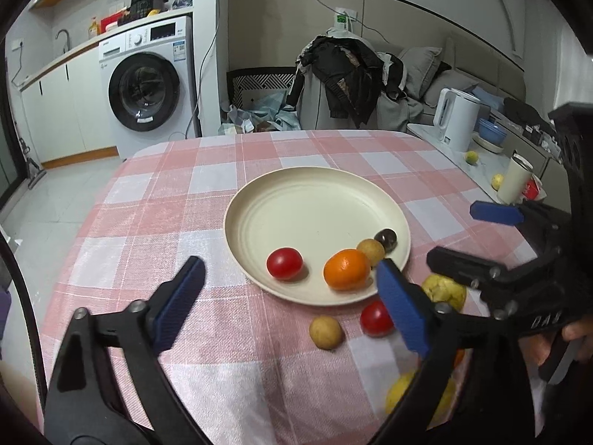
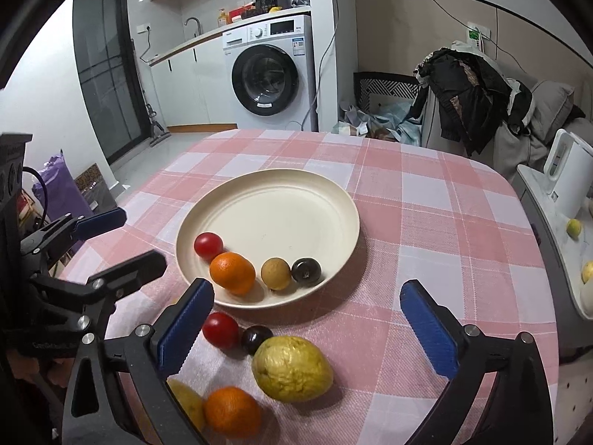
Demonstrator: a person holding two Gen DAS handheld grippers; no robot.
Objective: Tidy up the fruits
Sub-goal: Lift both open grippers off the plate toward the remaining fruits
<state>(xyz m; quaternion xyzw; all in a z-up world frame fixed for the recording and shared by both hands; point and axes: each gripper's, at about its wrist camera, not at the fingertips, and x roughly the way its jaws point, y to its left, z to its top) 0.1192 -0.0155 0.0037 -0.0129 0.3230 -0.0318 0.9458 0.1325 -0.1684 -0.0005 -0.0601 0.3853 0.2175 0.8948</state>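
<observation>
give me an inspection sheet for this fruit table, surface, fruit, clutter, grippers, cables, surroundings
Surface: pink checked tablecloth covers the table.
Job's things: cream plate holds a cherry tomato, an orange, a tan round fruit and a dark round fruit. Off the plate on the cloth: second tomato, second dark fruit, bumpy yellow fruit, second orange, second tan fruit.
Clutter: nothing seen on the cloth.
Grippers: left gripper open, empty; right gripper open, empty.
Cables: cable hangs beside the washing machine.
Surroundings: white kettle, clothes pile.
</observation>
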